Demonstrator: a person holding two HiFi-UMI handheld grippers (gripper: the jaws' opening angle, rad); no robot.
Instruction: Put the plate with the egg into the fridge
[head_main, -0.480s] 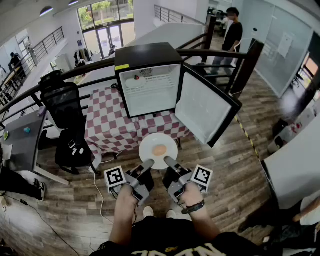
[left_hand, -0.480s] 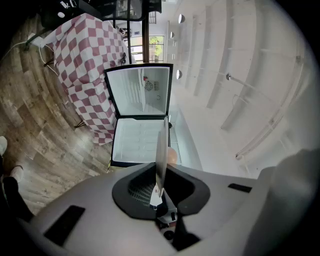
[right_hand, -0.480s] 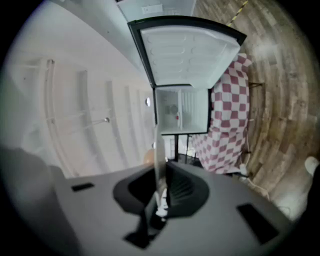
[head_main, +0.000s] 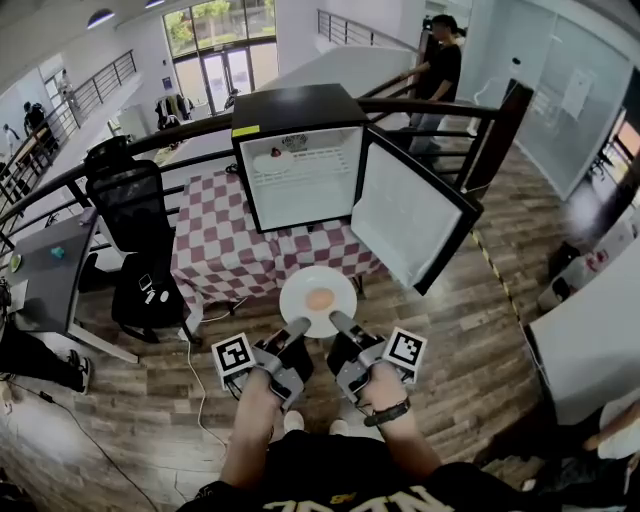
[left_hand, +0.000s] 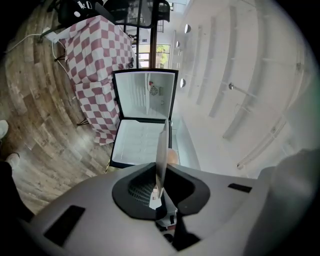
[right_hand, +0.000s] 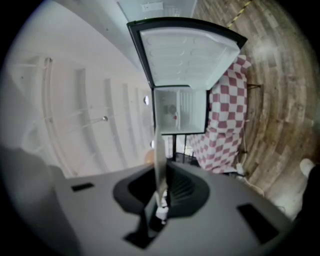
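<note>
A white plate (head_main: 317, 282) with a brownish egg (head_main: 320, 299) on it hangs in front of the checkered table (head_main: 225, 262). My left gripper (head_main: 298, 326) is shut on the plate's near left rim, and my right gripper (head_main: 337, 320) is shut on its near right rim. The left gripper view shows the plate (left_hand: 161, 147) edge-on between the jaws of the left gripper (left_hand: 159, 192), with the egg (left_hand: 172, 156) just beyond. In the right gripper view the plate (right_hand: 159, 157) stands edge-on in the right gripper (right_hand: 161, 200). On the table sits the black fridge (head_main: 298, 108), white inside.
The fridge door (head_main: 405, 218) swings out to the right, near the plate's path. A small dish (head_main: 270, 162) lies on the fridge's top shelf. A black office chair (head_main: 135, 215) and a desk (head_main: 50, 270) stand left. A person (head_main: 435, 70) stands at the railing behind.
The plate and both grippers stay almost where they were. The person in the background has stepped left to the railing.
</note>
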